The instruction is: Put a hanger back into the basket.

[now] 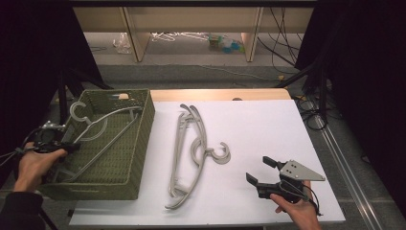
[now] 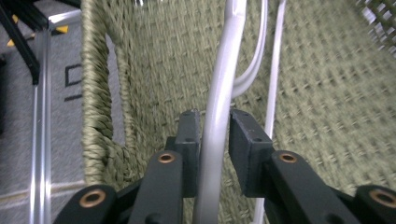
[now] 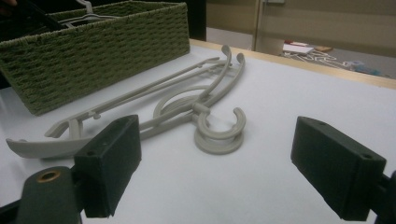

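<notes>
One hanger lies diagonally in basket, hook pointing far-left.

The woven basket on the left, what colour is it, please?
Olive green basket; the right gripper view shows it best.

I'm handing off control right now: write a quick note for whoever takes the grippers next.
Left gripper: jaws closed on the hanger inside the green woven basket, at its left side.
Right gripper: open, holding nothing, low over the white table, aimed at the hangers on the table.
Done: one hanger is in the basket, not yet let go.
Left: probably release it, then move the stacked hangers lying right of the basket.
</notes>
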